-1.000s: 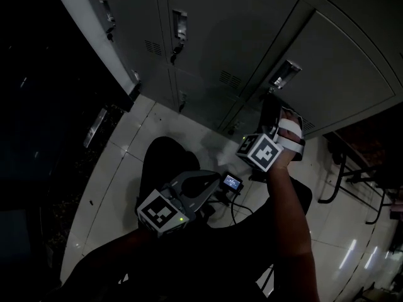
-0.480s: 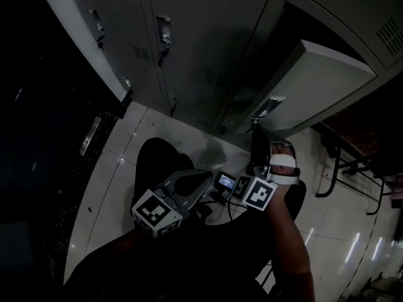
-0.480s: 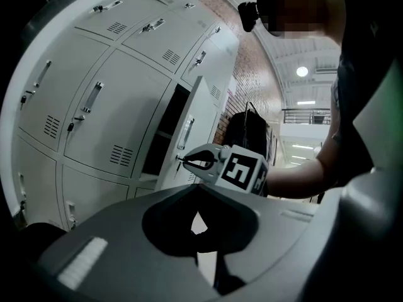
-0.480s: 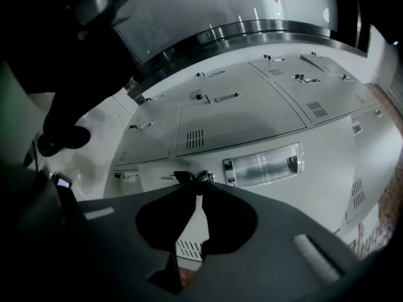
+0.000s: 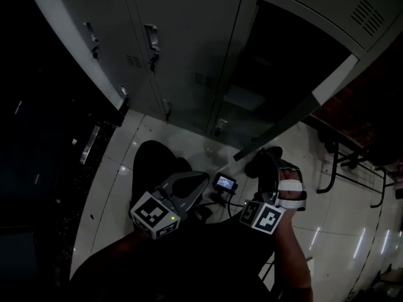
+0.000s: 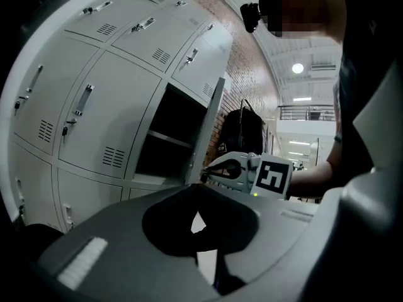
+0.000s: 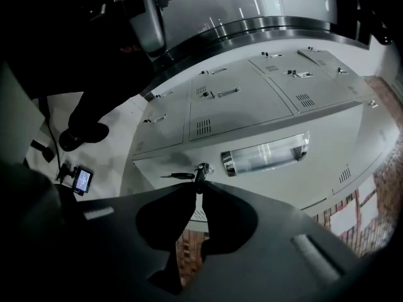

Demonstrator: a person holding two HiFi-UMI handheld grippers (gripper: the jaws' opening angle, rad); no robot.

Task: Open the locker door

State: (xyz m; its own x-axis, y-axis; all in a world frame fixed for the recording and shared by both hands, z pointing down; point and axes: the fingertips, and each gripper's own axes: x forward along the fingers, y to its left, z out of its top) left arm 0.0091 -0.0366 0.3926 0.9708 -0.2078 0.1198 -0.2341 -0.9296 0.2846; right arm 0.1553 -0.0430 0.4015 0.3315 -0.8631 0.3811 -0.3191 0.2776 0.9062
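The grey locker door [image 5: 327,83] stands swung wide open, edge-on in the head view, with the dark compartment [image 5: 277,61] and its shelf exposed behind it. My right gripper [image 5: 258,163] is at the door's free edge. In the right gripper view its jaws are shut on the key [image 7: 200,170] in the lock, beside the chrome handle recess [image 7: 264,154]. My left gripper [image 5: 204,177] hangs low near my body, shut and empty. The left gripper view shows the open door [image 6: 211,128] and the right gripper [image 6: 209,172] on it.
Closed grey lockers [image 5: 170,55] fill the wall left of the open one. A small lit screen device [image 5: 225,182] with cables lies on the white tile floor by my dark shoe [image 5: 157,162]. Black metal furniture legs [image 5: 334,168] stand to the right.
The locker door went from closed to wide open. My right gripper came down and toward me with the door's edge. The left gripper hardly moved.
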